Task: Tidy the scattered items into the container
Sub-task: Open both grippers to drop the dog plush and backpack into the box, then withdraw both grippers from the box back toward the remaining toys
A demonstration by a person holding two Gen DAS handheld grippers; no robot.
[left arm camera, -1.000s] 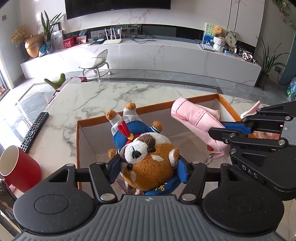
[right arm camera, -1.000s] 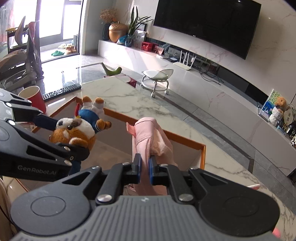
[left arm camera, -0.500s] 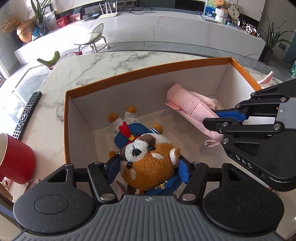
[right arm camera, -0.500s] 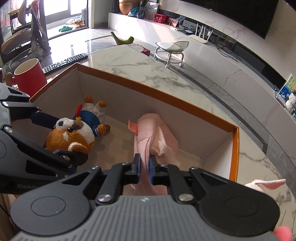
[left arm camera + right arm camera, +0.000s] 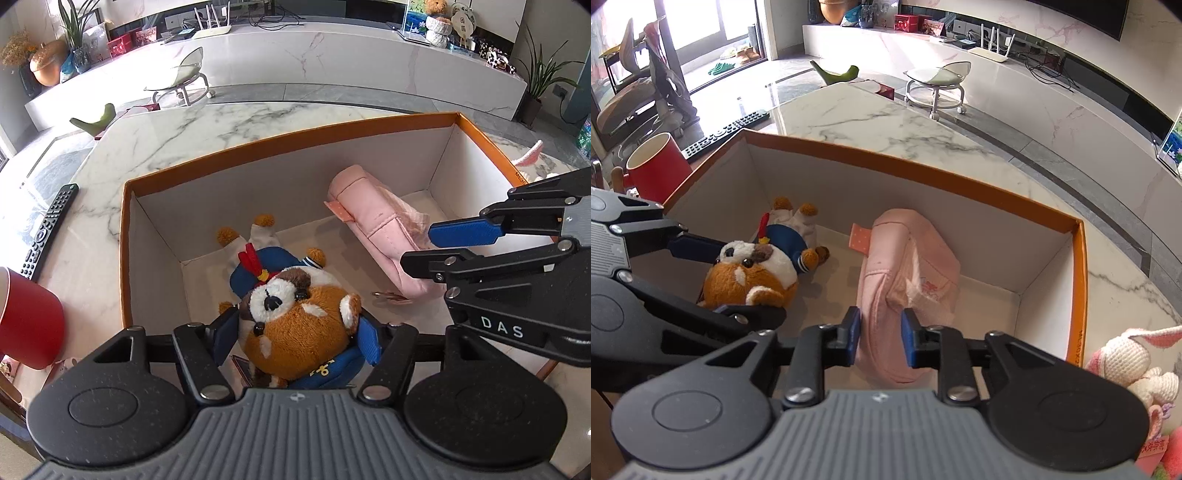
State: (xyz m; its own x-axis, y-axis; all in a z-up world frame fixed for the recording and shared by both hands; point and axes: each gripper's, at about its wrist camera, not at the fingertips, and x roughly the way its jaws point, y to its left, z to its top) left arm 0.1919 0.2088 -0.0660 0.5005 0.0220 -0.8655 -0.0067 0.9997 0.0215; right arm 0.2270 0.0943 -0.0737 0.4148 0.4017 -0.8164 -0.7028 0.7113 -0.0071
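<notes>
Orange-rimmed cardboard box (image 5: 295,142) on the white marble table (image 5: 155,136) holds both items. Left gripper (image 5: 297,334) clamps the brown plush dog in blue clothes (image 5: 295,314), low inside the box. Right gripper (image 5: 880,341) stands parted, its blue pads (image 5: 854,338) either side of the pink fabric pouch (image 5: 908,266) lying on the box floor. Outside sit a red cup (image 5: 657,168), black remote control (image 5: 46,229) and pink crochet rabbit (image 5: 1126,354).

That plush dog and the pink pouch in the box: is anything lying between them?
Nothing does. Between the plush dog and the pink pouch only bare box floor shows, clearest in the right wrist view.
</notes>
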